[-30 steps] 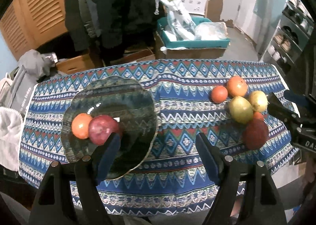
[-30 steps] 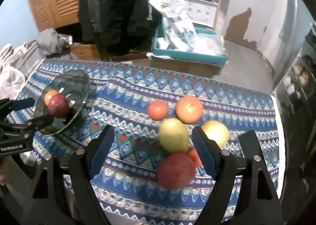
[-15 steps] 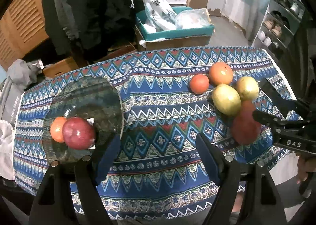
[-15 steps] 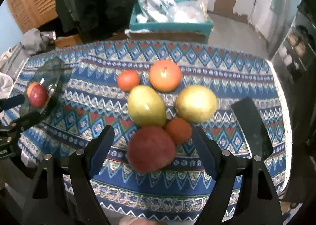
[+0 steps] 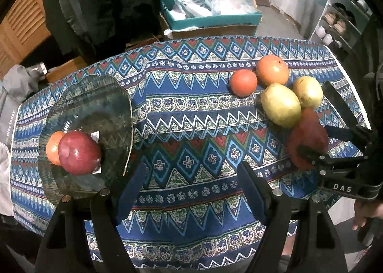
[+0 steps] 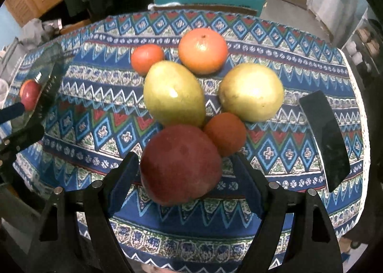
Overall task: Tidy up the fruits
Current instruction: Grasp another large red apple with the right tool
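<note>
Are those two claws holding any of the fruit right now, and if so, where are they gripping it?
Nothing is held. The right gripper stands open around the big red fruit, pads apart from its sides. The left gripper is open over bare tablecloth.

Patterned blue tablecloth (image 5: 191, 115) across the table. Flat black slab (image 6: 328, 139) lying on it at three o'clock. Beyond the far edge, at twelve o'clock, teal box (image 5: 215, 19) stuffed with plastic bags. Louvered wooden door (image 5: 19, 31) at ten o'clock, grey cloth (image 5: 21, 83) at nine, shoe shelves (image 5: 340, 24) at two.
</note>
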`<move>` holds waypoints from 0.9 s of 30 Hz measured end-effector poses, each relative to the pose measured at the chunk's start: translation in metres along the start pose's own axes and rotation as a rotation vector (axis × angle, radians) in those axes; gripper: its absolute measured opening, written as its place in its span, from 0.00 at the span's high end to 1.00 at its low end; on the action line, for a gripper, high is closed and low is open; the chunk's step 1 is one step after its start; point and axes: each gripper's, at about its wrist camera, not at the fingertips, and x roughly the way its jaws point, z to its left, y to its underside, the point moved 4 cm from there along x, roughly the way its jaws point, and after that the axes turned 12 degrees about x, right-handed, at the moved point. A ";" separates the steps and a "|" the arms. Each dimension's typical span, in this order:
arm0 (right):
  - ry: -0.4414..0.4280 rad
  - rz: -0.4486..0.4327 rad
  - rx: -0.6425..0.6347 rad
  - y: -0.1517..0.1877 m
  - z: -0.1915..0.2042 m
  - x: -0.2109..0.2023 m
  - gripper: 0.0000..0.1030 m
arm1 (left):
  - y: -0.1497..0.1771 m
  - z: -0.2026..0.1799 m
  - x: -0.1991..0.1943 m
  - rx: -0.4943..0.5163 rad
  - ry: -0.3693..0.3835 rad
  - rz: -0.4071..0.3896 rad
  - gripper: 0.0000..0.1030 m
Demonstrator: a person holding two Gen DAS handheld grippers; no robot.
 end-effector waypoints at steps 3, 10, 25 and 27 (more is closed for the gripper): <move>0.003 0.011 -0.011 0.001 0.001 0.005 0.22 | 0.000 -0.001 0.003 0.000 0.002 0.004 0.23; 0.010 0.007 -0.050 0.004 0.006 0.011 0.25 | -0.004 -0.004 0.005 -0.004 0.014 0.000 0.23; 0.016 -0.119 0.015 -0.010 -0.026 -0.035 0.26 | -0.028 -0.030 0.006 0.006 0.057 -0.020 0.23; 0.026 -0.140 0.030 -0.013 -0.034 -0.041 0.26 | -0.032 -0.034 0.007 0.002 0.071 -0.022 0.23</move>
